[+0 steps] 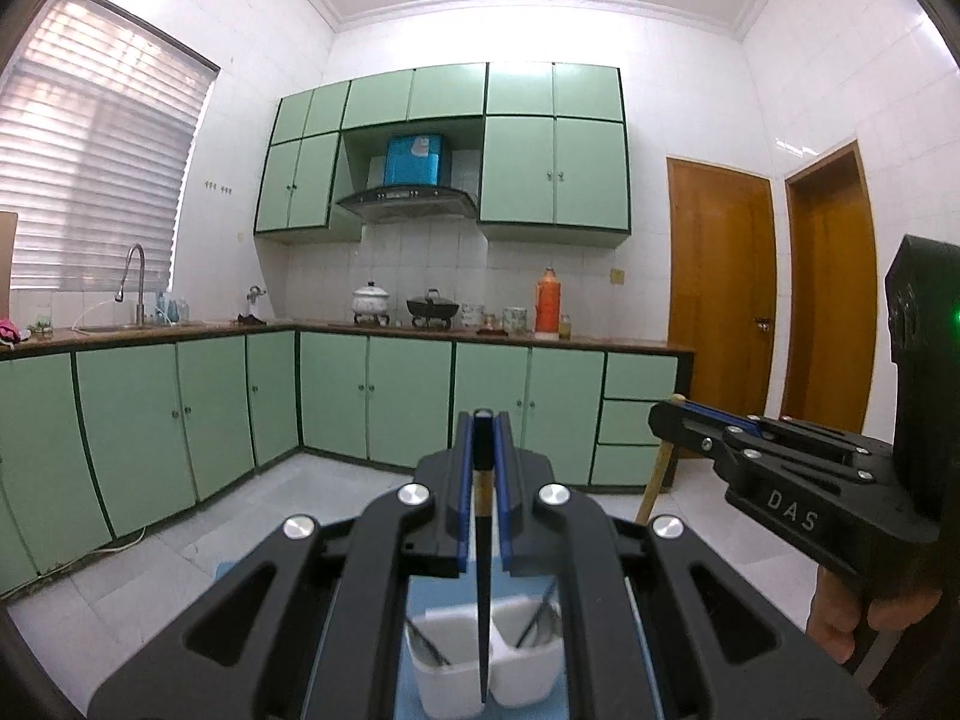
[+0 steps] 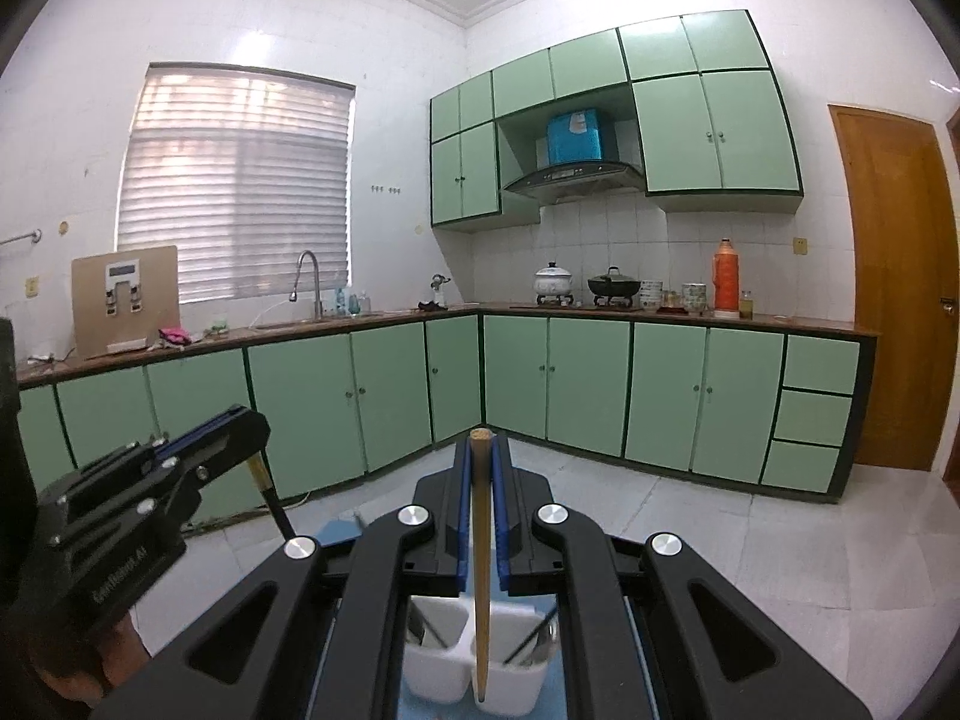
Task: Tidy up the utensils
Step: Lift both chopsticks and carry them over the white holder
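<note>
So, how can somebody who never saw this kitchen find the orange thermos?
Follow the brown countertop along the back wall, past the stove pots, toward the wooden door. The orange thermos stands there, the tallest thing on that counter and the only orange one.

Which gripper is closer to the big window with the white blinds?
Left, probably. The left gripper, shut on a black chopstick, sits on the window's side; the right gripper, shut on a tan wooden chopstick, is farther toward the brown doors.
</note>
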Tool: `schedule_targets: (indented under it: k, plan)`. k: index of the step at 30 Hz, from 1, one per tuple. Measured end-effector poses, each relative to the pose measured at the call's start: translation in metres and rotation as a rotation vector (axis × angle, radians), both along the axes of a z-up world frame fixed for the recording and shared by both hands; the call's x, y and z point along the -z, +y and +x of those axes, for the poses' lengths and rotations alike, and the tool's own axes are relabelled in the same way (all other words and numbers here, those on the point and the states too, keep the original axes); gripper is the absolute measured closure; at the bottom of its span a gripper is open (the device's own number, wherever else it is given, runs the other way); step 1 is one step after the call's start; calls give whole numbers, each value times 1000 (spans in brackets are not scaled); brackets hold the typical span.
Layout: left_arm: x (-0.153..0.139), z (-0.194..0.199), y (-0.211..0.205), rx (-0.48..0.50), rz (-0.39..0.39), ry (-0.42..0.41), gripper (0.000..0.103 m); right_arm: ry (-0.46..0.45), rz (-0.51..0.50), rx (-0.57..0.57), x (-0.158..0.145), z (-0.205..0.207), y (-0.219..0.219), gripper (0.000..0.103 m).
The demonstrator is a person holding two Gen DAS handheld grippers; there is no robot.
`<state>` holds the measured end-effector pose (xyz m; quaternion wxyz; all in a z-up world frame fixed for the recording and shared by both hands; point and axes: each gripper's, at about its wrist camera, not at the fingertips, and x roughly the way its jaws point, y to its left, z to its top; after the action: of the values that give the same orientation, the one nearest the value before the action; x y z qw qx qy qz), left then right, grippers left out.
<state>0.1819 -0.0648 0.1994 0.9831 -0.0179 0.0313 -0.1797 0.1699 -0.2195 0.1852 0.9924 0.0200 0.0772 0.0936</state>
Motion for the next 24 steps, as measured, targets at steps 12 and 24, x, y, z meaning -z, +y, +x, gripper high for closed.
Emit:
schedule_targets:
  k: [12, 24]
  plan:
    - [11, 84, -24, -54, 5, 5, 97, 92, 9, 53, 14, 95, -3, 96]
    - [69, 139, -18, -73, 37, 137, 97, 206, 45, 36, 73, 138, -9, 96]
